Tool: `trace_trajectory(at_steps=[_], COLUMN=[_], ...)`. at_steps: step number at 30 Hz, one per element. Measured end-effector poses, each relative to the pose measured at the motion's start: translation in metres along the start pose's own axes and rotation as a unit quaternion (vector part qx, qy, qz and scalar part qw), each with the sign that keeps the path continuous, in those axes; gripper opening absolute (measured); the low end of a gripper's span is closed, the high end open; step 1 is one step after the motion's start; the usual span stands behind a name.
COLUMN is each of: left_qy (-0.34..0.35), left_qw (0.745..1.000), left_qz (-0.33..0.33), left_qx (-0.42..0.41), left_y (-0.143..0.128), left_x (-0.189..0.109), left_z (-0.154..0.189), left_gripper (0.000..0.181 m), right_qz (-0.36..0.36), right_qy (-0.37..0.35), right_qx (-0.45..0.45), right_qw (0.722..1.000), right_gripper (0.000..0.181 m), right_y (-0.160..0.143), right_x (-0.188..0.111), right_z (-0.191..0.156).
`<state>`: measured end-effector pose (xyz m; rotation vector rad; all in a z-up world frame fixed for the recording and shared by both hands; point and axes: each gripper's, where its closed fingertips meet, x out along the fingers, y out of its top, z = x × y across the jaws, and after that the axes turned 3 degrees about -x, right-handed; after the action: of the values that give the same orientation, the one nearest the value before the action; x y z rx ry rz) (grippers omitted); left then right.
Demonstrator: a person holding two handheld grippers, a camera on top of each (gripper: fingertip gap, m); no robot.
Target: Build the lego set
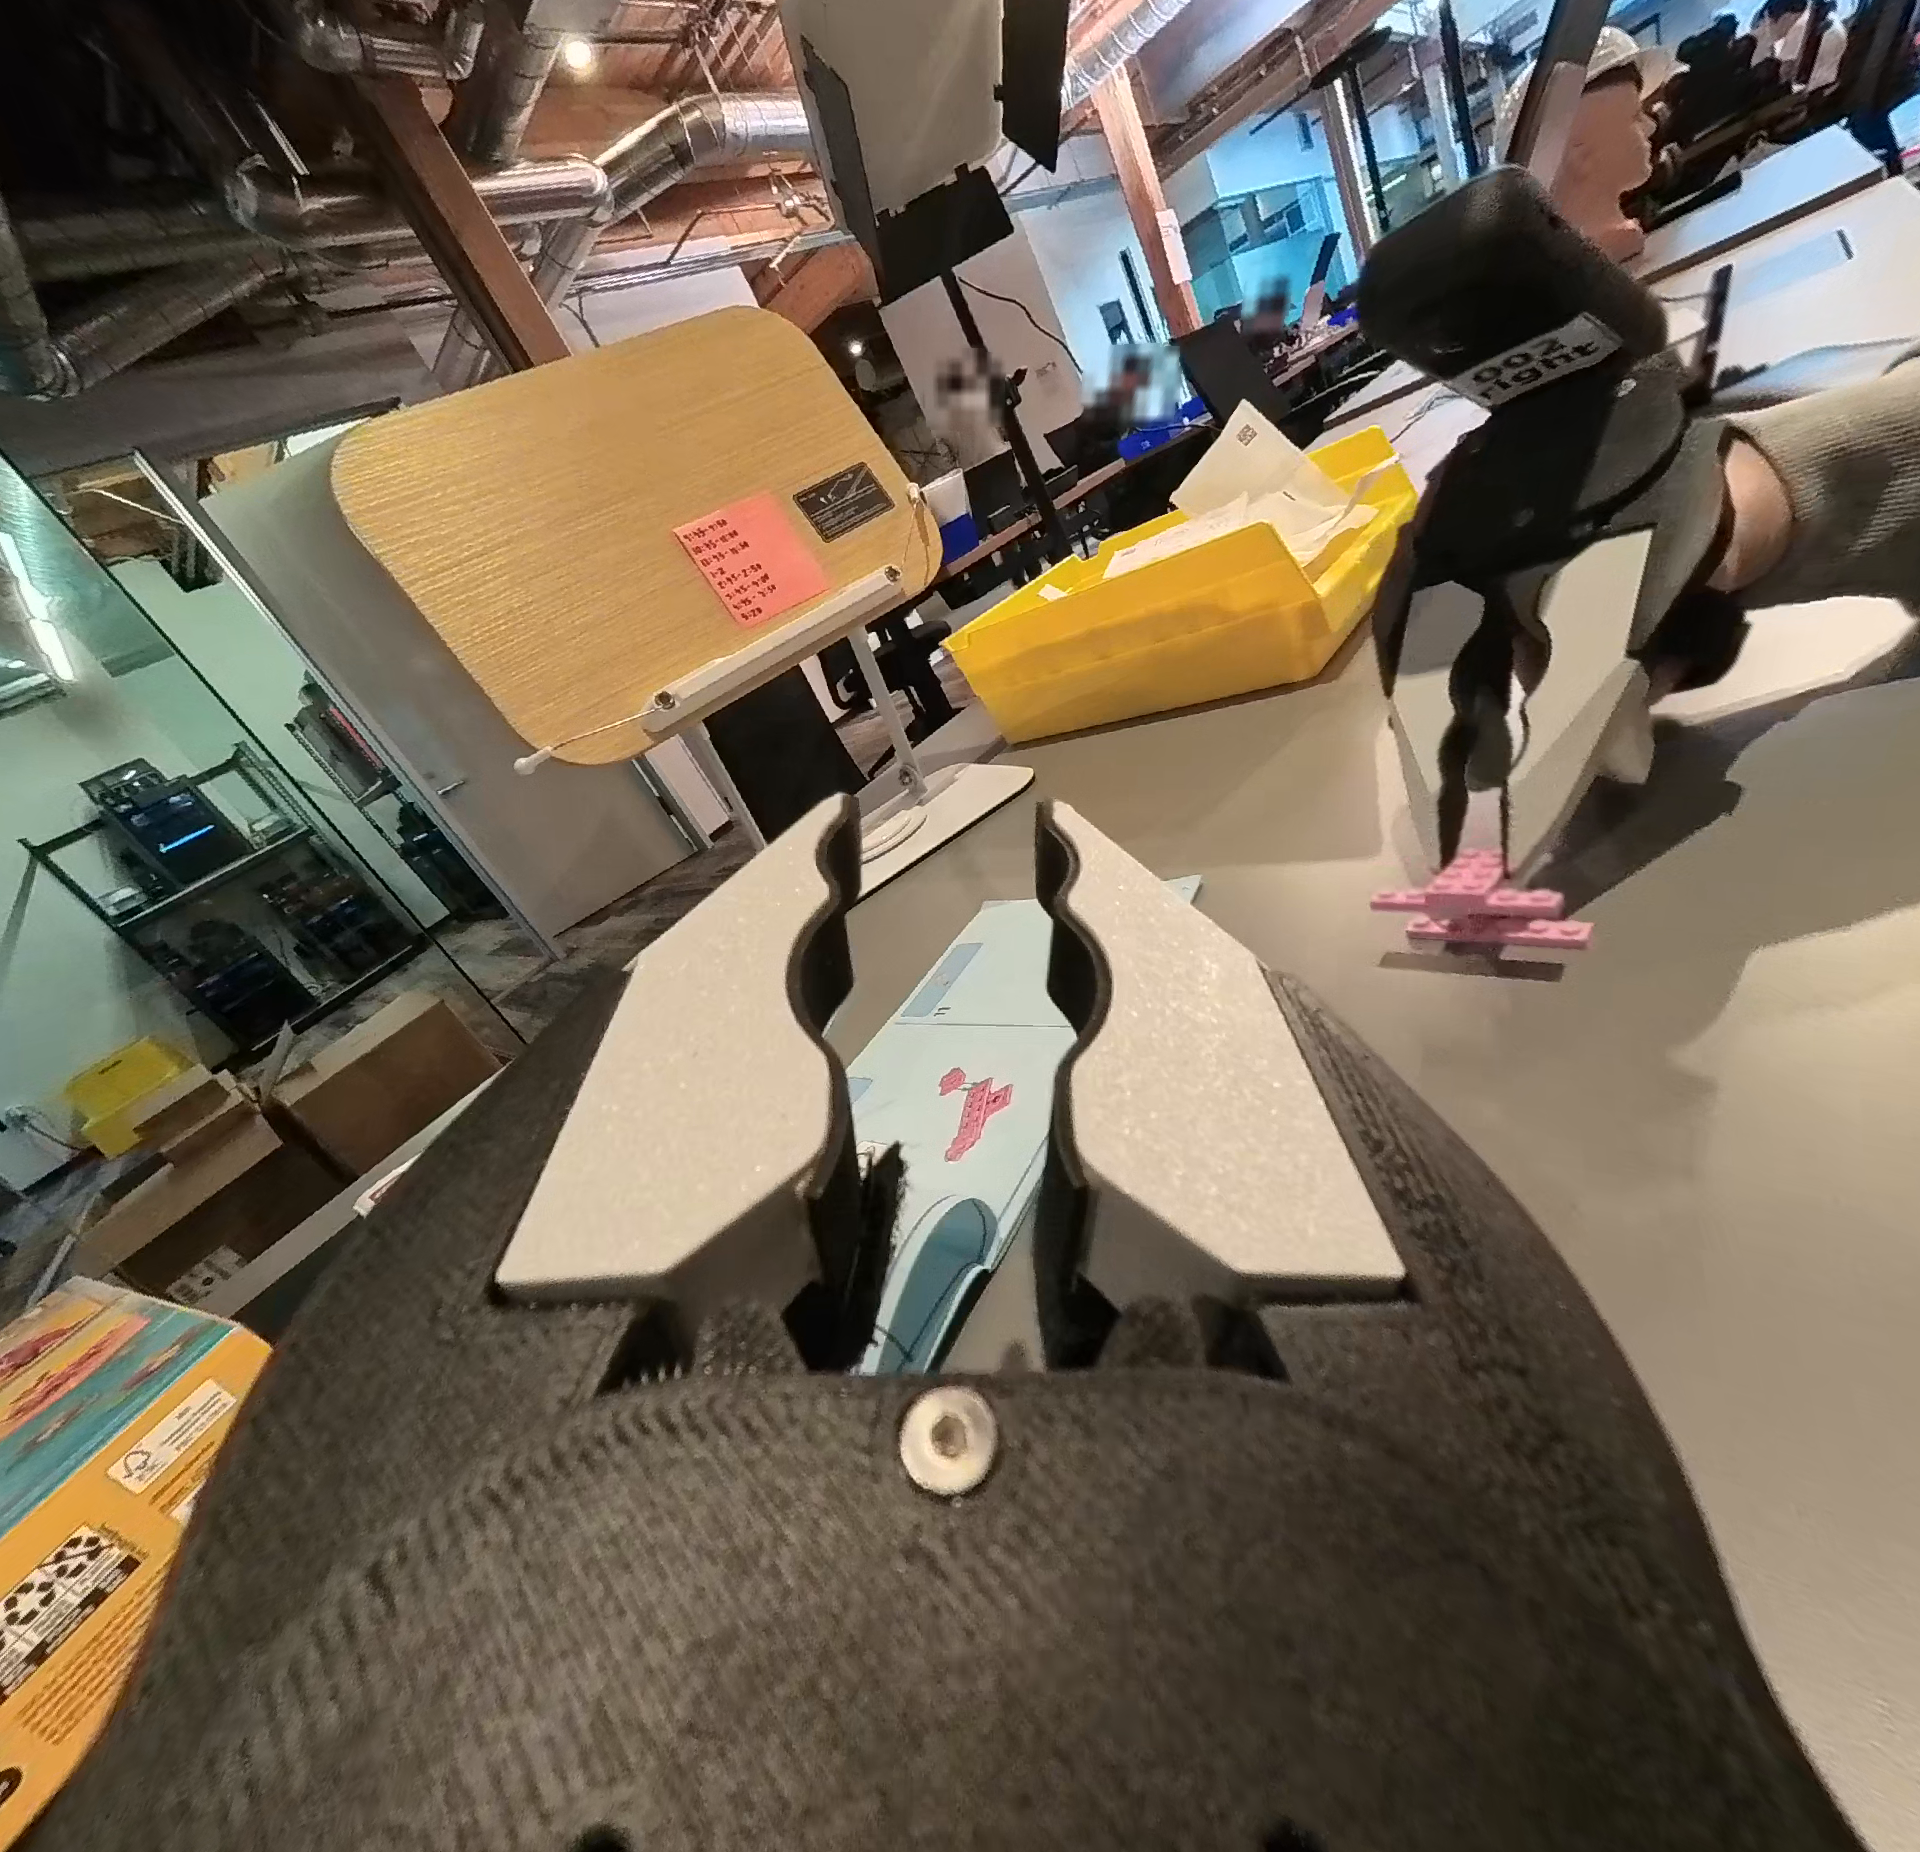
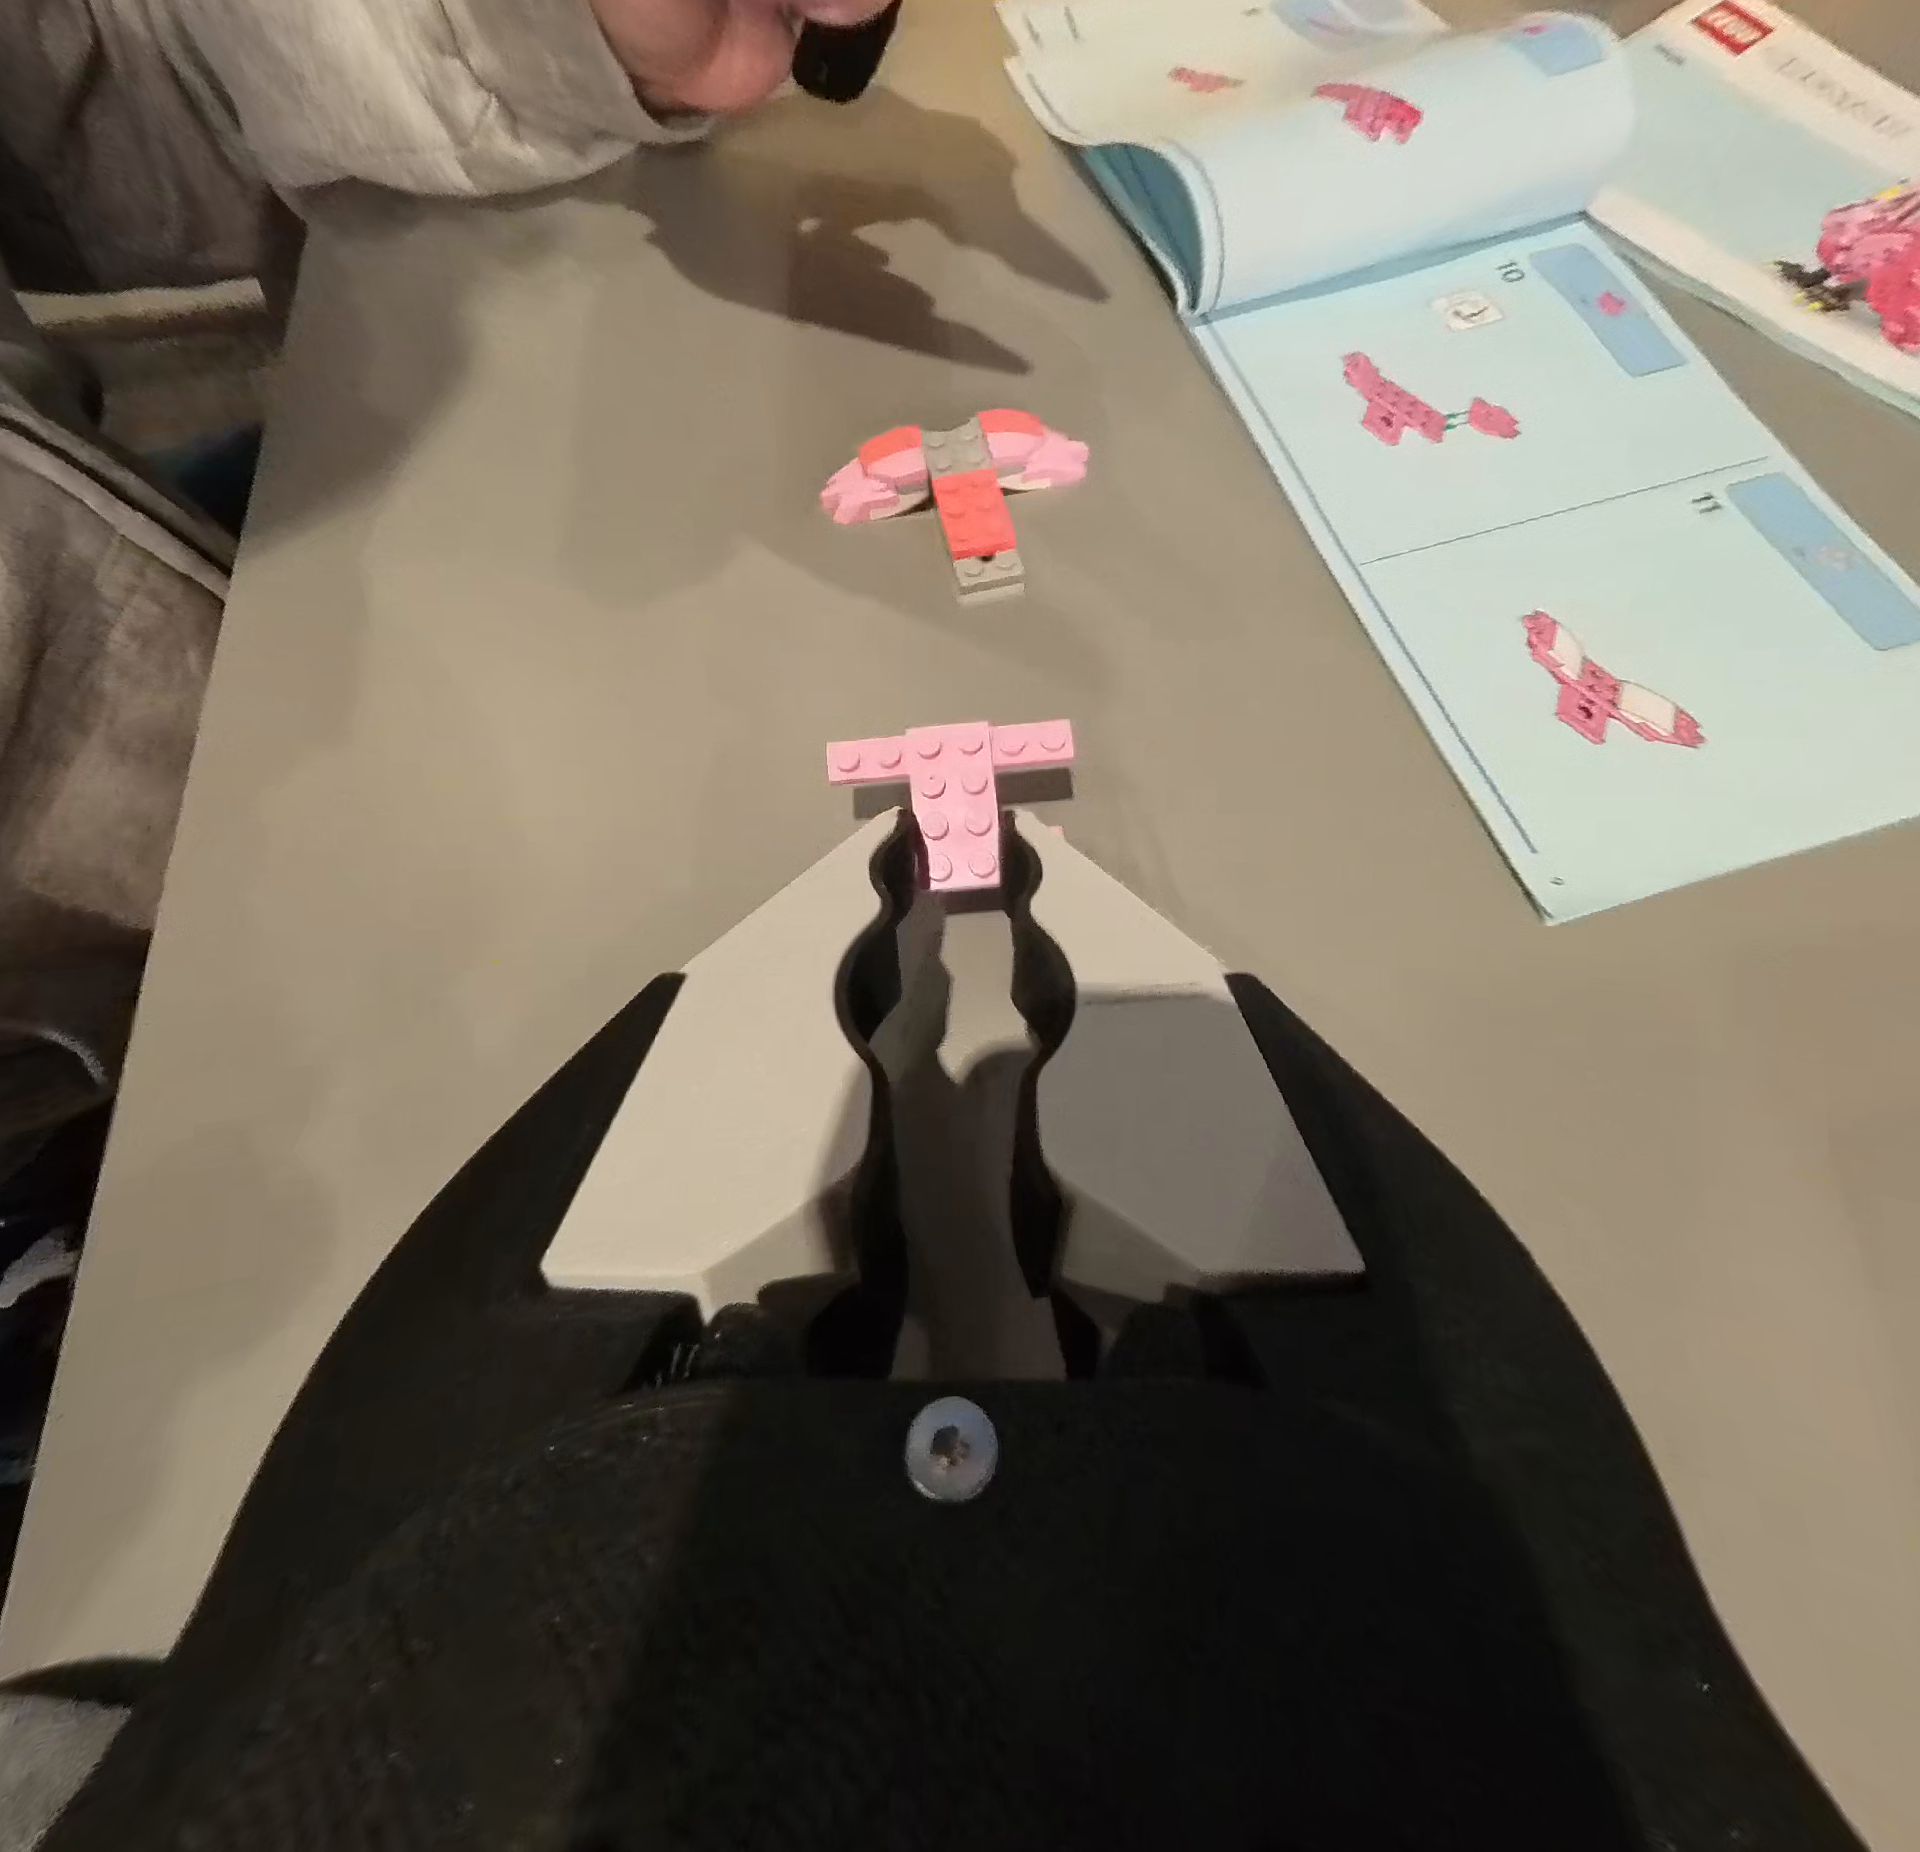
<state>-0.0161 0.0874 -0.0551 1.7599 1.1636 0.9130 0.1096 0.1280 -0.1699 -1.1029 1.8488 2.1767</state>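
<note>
Matte grey tabletop (image 2: 520,867) in an open workshop, right gripper (image 2: 956,846) pinching a pink T-shaped brick assembly (image 2: 951,774), left gripper (image 1: 945,846) parted and empty, pale-blue instruction booklet (image 2: 1558,555) cut off at the right edge.

**Hidden and cut off**

The fingers (image 2: 1023,846) are covering the near end of the pink T-shaped assembly (image 2: 951,768). Right of the fingers, the instruction booklet (image 2: 1558,514) is running off the edge. Beyond them, the red-and-pink assembly (image 2: 961,483) is blurring.

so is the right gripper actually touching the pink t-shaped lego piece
Touching. The right wrist view shows the right gripper with both fingertips pressed against the sides of the pink T-shaped lego piece, no gap; the left wrist view also shows it pinched above the table.
</note>
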Motion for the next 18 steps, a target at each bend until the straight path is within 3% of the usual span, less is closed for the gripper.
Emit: trace_trajectory(at_steps=[18], left_qy=[-0.011], left_qw=[1.0], left_qz=[-0.008], left_qx=[0.001], left_y=[-0.004], left_x=[0.001], left_z=[0.004], left_gripper=[0.032], right_qz=[-0.054], right_qy=[-0.011], right_qx=[-0.012], right_qw=[0.998], right_gripper=[0.014], right_y=[-0.015], right_x=[0.004], right_z=[-0.001])
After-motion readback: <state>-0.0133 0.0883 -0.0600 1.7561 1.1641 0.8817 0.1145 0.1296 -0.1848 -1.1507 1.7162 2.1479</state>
